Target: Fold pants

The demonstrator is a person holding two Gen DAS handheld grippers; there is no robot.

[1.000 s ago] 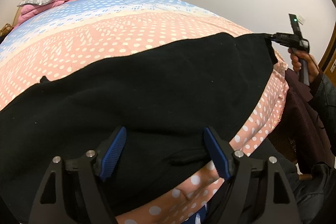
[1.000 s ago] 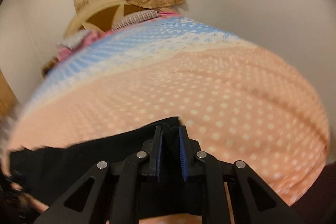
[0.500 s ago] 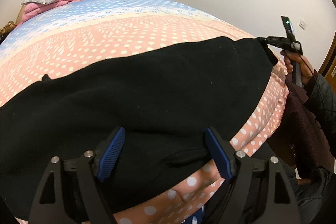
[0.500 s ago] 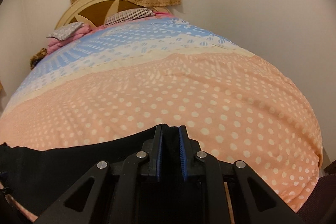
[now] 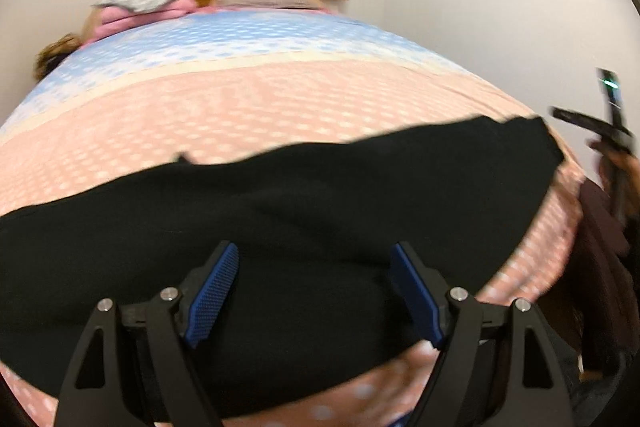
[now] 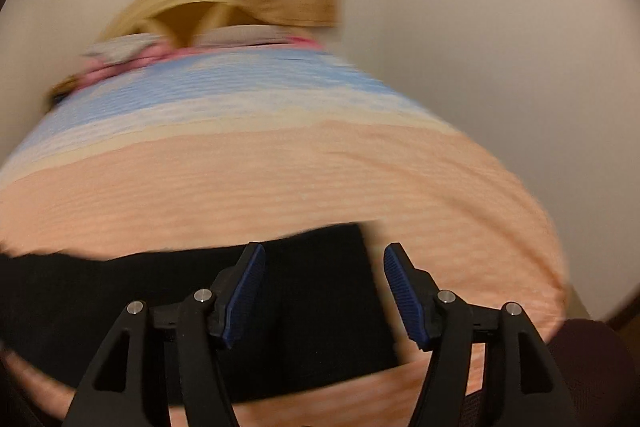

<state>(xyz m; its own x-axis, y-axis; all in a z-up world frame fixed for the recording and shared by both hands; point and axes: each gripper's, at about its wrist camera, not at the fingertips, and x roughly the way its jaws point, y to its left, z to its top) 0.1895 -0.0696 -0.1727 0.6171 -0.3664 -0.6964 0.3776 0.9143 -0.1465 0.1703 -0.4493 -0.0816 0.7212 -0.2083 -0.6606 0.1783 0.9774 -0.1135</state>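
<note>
1. The left gripper (image 5: 314,293) hovers low over the black pants (image 5: 320,211), jaws spread wide, gripping nothing.
2. The right gripper (image 6: 324,293) hangs released above the pants' end.
3. The pants lie flat across the polka-dot bedspread (image 5: 260,99).

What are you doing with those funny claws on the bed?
A person holds a gripper in each hand and is folding black pants spread across a dotted bedspread. Right now neither gripper holds the cloth: the left gripper hangs open over the middle of the pants, and the right gripper is open at their end. Both pictures are blurry, so the hands are moving.
</note>
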